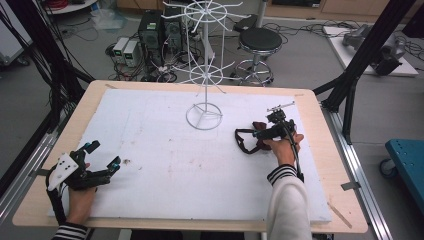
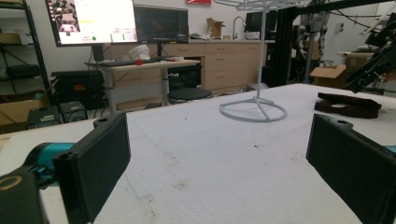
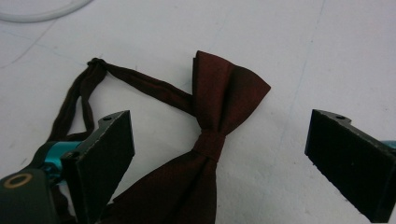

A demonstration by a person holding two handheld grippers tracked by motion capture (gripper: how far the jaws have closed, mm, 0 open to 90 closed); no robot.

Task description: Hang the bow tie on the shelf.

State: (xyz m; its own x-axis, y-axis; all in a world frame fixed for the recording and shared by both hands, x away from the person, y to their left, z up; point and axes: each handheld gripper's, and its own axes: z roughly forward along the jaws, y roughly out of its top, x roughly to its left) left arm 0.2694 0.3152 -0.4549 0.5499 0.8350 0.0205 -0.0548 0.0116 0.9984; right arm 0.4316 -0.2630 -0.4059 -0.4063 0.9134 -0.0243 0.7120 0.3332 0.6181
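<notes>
A dark red bow tie (image 3: 212, 140) with a thin neck strap (image 3: 140, 84) lies flat on the white foam board, right of the middle (image 1: 247, 139). My right gripper (image 3: 219, 158) hovers just above it, open, its jaws either side of the centre knot; from above the right gripper (image 1: 270, 131) covers part of the tie. My left gripper (image 1: 102, 156) rests open at the board's near left corner with nothing between its jaws (image 2: 219, 163). A white wire display stand (image 1: 204, 65) rises from a ring base (image 1: 204, 116) at the far middle; the same stand (image 2: 254, 108) and the bow tie (image 2: 348, 105) lie ahead of the left gripper.
The white foam board (image 1: 190, 165) covers a wooden table (image 1: 332, 165). Beyond the far edge are a black stool (image 1: 259, 42), computer boxes (image 1: 160, 32) and cables on the floor. Black frame posts (image 1: 360, 60) stand at the right.
</notes>
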